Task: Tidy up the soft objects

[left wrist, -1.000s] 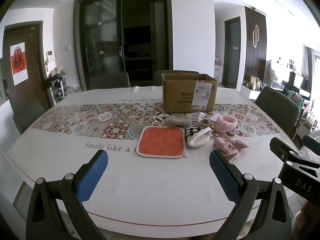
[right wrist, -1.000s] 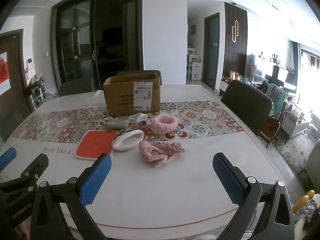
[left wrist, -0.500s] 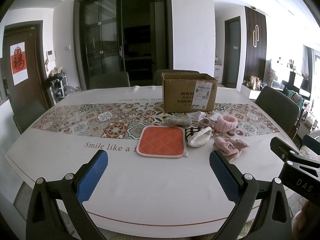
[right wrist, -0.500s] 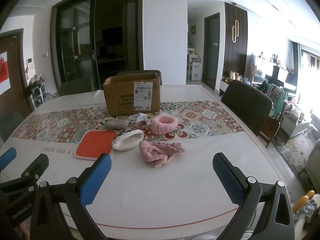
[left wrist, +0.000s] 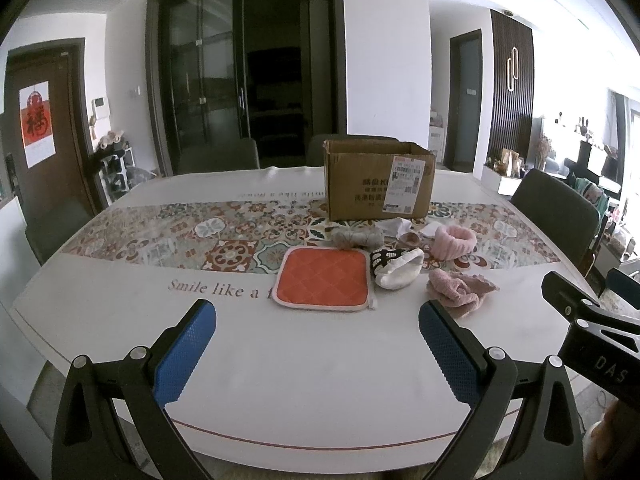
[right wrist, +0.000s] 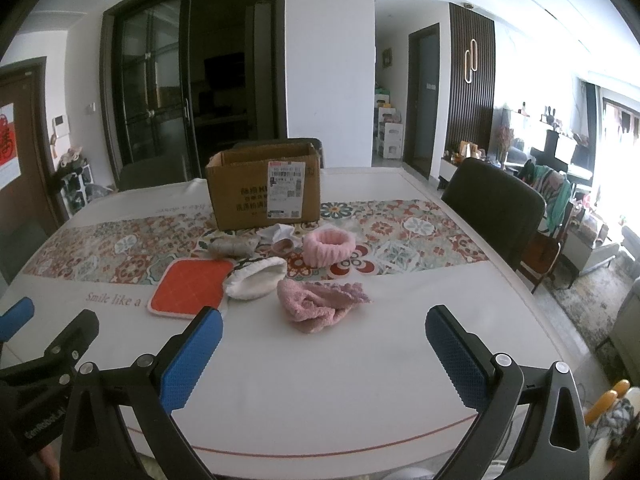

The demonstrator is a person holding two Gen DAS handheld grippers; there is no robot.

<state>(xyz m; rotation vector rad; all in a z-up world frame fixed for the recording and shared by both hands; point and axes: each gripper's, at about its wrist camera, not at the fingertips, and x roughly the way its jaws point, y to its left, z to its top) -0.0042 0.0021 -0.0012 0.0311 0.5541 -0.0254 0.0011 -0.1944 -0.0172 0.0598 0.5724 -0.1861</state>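
Soft items lie mid-table before an open cardboard box (left wrist: 378, 184) (right wrist: 266, 190): an orange pot holder (left wrist: 322, 278) (right wrist: 190, 286), a white slipper-like sock (left wrist: 398, 268) (right wrist: 256, 282), a crumpled pink cloth (left wrist: 458, 290) (right wrist: 320, 300), a pink headband (left wrist: 454, 240) (right wrist: 328, 246), a grey roll (left wrist: 356, 237) (right wrist: 234, 246) and small white pieces (right wrist: 280, 234). My left gripper (left wrist: 316, 352) is open and empty over the near table edge. My right gripper (right wrist: 324, 354) is open and empty, just short of the pink cloth.
The white table (left wrist: 280, 380) has a patterned runner (left wrist: 208, 236) across its middle. Dark chairs stand at the right (right wrist: 494, 208) and behind the table (left wrist: 218, 156). Each gripper shows at the edge of the other's view.
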